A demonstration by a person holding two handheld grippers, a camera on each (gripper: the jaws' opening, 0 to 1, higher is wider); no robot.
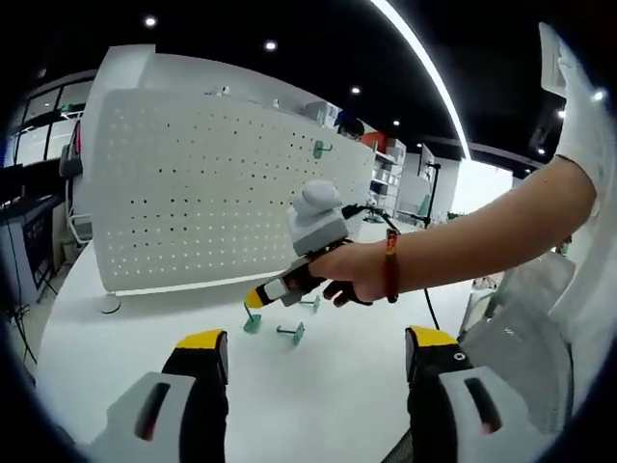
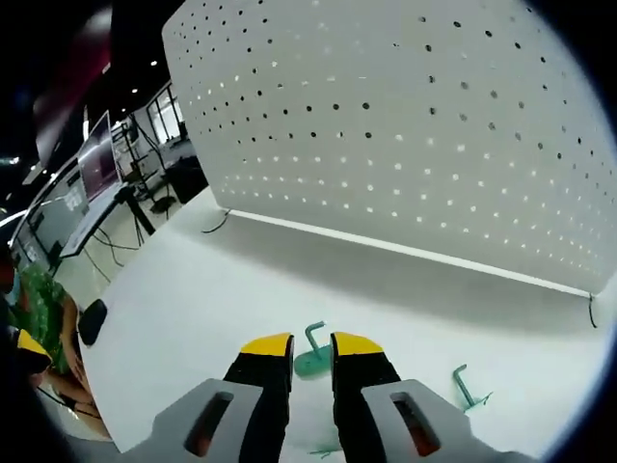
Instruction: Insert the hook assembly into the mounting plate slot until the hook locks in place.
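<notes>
the step in hand looks like picking up: the right tongs [image 2: 310, 349], narrowly parted, straddle a green hook [image 2: 312, 359] lying on the white table [image 2: 193, 299] near the pegboard [image 2: 405, 125], not yet pinching it. the left tongs [image 1: 318, 347] hang wide open and empty. next, i judge, they must close and carry it to a pegboard slot.

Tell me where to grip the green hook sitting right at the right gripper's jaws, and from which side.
Probably the flat base. The green hook lies on the white table, base nearest the right gripper, its bent rod pointing away towards the pegboard. Come in low along the table, from the side opposite the board, leaving the rod end free. The jaws stand narrowly apart, not yet closed.
</notes>
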